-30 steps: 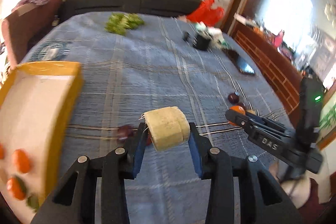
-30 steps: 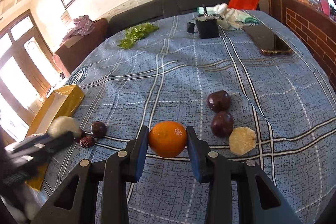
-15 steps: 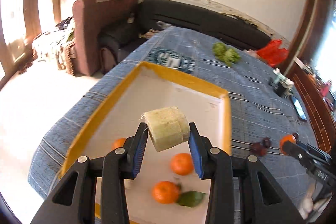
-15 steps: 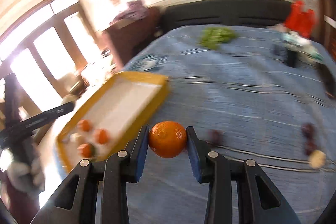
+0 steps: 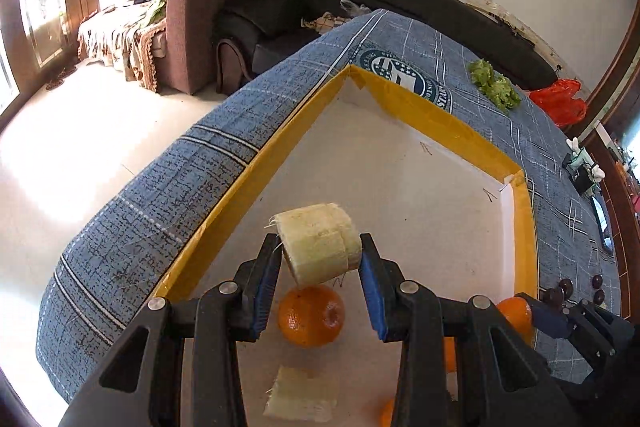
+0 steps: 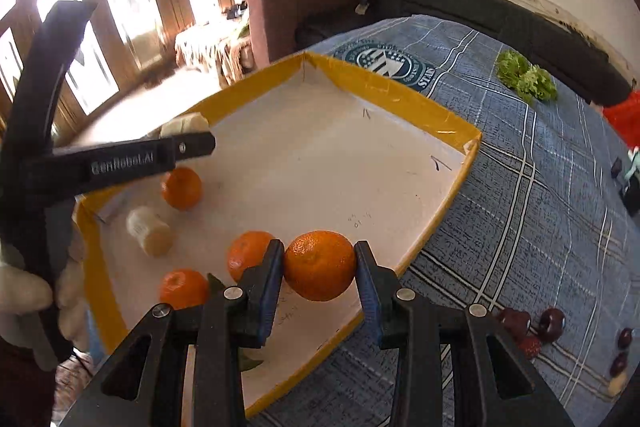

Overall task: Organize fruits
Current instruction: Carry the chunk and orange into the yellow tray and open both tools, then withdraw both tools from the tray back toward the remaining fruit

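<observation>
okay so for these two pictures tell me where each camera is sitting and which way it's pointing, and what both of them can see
Left wrist view: sits on the left gripper, looking down along its fingers into the yellow-rimmed tray; its jaws grip a pale cut chunk.
Right wrist view: sits on the right gripper, looking down over the tray's near edge; its jaws grip an orange, and a gloved hand shows at the left.
Shared: the tray, the blue plaid cloth, the oranges in the tray, and each other's gripper.

Surface: blue plaid cloth (image 6: 520,187)
On it: yellow-rimmed tray (image 6: 400,99), lettuce (image 6: 526,77), dark red fruits (image 6: 552,323) near the tray, red bag (image 5: 560,101) far end
</observation>
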`<move>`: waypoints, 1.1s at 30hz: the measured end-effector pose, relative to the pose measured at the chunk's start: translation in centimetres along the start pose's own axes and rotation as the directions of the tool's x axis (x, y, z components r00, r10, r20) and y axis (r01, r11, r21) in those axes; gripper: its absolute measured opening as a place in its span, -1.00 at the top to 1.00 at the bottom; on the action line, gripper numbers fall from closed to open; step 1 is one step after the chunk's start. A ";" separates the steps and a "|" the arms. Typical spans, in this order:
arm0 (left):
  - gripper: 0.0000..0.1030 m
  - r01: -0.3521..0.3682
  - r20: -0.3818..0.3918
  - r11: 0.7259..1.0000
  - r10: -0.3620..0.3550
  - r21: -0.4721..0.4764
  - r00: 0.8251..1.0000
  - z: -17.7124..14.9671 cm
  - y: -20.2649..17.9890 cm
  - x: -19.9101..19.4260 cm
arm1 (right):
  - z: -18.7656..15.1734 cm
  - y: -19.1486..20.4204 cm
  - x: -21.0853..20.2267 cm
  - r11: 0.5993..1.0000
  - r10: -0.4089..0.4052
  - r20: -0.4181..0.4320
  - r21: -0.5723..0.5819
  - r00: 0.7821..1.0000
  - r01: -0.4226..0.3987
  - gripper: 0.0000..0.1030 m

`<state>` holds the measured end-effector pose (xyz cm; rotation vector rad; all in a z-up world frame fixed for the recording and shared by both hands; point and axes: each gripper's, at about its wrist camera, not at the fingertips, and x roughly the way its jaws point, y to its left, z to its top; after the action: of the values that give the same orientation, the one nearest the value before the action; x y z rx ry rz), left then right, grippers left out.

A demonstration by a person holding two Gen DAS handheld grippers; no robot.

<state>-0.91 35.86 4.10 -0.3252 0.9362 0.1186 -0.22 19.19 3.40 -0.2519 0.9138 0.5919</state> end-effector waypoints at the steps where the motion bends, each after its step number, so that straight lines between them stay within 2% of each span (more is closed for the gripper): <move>1: 0.26 0.012 -0.011 1.000 -0.012 -0.009 1.000 -0.1 0.1 0.1 | 0.0 0.2 0.4 1.000 -0.010 -0.013 -0.011 1.000 0.010 0.23; 2: 0.26 0.018 0.000 1.000 -0.018 -0.011 1.000 -0.1 0.2 -0.2 | 0.0 0.5 0.9 0.999 -0.030 -0.022 -0.028 0.999 0.030 0.23; 5: 0.25 0.012 0.028 1.000 -0.012 0.000 1.000 -0.3 0.3 -1.4 | 0.0 0.9 1.6 0.999 -0.008 -0.055 -0.047 0.998 0.005 0.22; 7: 0.23 0.037 0.032 0.999 -0.036 -0.019 0.999 -0.7 0.8 -2.6 | 0.2 1.5 1.8 0.997 -0.025 -0.044 -0.073 0.999 0.022 0.21; 8: 0.19 0.047 0.039 0.998 -0.046 -0.029 0.998 -0.7 1.0 -3.1 | 0.3 1.7 1.8 0.997 -0.007 -0.051 -0.076 0.999 0.003 0.21; 11: -0.11 0.062 0.102 0.996 -0.056 -0.060 0.993 -1.8 2.0 -6.1 | 0.3 2.4 1.6 0.997 0.004 -0.052 -0.075 0.999 -0.008 0.21; 13: -0.27 0.064 0.153 0.994 -0.049 -0.094 0.987 -2.7 2.7 -8.3 | 0.4 2.5 1.2 0.997 0.007 -0.044 -0.070 0.999 -0.010 0.12; 15: -0.51 0.084 0.203 0.988 -0.056 -0.132 0.978 -3.6 3.4 -10.3 | 0.3 2.4 0.5 0.998 0.006 -0.026 -0.062 1.000 -0.008 0.06; 18: -0.73 0.084 0.288 0.979 -0.028 -0.185 0.957 -5.3 3.8 -12.7 | 0.3 2.0 -0.7 0.999 0.006 -0.005 -0.049 1.000 -0.006 -0.01; 23: -0.77 0.114 0.385 0.978 -0.039 -0.174 0.922 -7.9 2.5 -15.0 | -0.5 0.9 -3.6 1.000 -0.005 0.045 -0.006 0.999 0.005 -0.12; 25: -0.77 0.127 0.400 0.976 -0.048 -0.174 0.915 -8.6 1.6 -15.4 | -1.0 -0.1 -5.0 0.999 -0.007 0.068 0.032 0.998 0.005 -0.18; 27: -0.77 0.129 0.390 0.980 -0.060 -0.152 0.919 -8.9 0.3 -15.6 | -1.7 -0.9 -6.1 0.998 -0.011 0.081 0.062 0.997 0.006 -0.22; 33: -0.77 0.177 0.300 0.977 -0.136 -0.116 0.944 -9.9 -3.9 -15.4 | -5.2 -4.7 -9.6 0.986 -0.068 0.107 0.161 0.992 0.051 -0.31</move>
<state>-16.71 29.53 11.98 -0.4988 0.6081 0.0837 -5.44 9.42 7.83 -0.1017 0.8366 0.4708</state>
